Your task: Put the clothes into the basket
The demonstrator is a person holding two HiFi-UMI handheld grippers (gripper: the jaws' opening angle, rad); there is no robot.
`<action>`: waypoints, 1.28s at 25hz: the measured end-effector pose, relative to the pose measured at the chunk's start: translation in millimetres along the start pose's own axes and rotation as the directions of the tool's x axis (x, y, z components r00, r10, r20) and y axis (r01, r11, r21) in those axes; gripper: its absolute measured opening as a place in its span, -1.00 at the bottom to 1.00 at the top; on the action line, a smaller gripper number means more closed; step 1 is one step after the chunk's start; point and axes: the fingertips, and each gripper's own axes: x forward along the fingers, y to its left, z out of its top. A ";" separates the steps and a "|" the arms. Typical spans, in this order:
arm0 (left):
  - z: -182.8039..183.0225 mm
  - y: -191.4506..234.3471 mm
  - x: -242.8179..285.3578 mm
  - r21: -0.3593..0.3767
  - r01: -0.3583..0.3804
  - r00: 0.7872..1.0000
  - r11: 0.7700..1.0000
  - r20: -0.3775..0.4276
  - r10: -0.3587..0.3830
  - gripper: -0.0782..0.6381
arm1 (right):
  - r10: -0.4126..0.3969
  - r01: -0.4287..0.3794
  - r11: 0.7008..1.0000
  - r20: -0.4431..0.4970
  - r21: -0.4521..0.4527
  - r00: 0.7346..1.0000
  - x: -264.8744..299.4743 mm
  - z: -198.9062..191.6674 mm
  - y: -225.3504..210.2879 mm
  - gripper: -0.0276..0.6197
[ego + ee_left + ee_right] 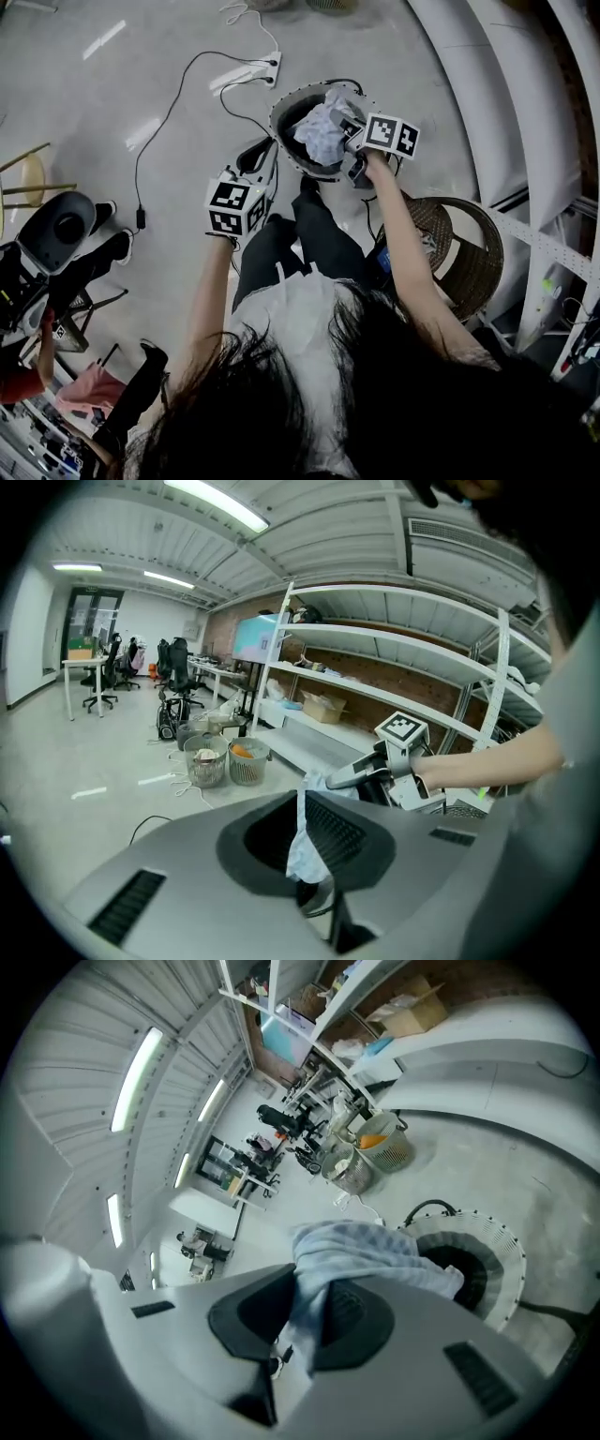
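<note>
A pale blue-and-white garment (322, 131) hangs over the round dark basket (286, 105) with its white rim, on the floor in front of the person. My right gripper (351, 137) is shut on the garment's bunched end (356, 1246), just above the basket's (497, 1241) opening. My left gripper (253, 164) sits lower left of the basket, and a thin edge of the same garment (304, 841) is pinched between its jaws. In the left gripper view the right gripper (349, 778) shows ahead with the cloth at its tips.
A brown wicker chair (478, 253) stands right of the person's legs. A power strip (272, 67) and black cables (173, 103) lie on the floor beyond the basket. White shelving (525, 112) runs along the right. Two wire baskets (225, 759) stand farther off.
</note>
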 end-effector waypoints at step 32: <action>-154.8 84.7 89.9 -0.179 -0.098 0.963 0.979 -0.266 0.048 -0.71 | -0.403 0.300 0.902 -0.353 -0.311 0.844 196.4 -130.6 -230.1 -0.04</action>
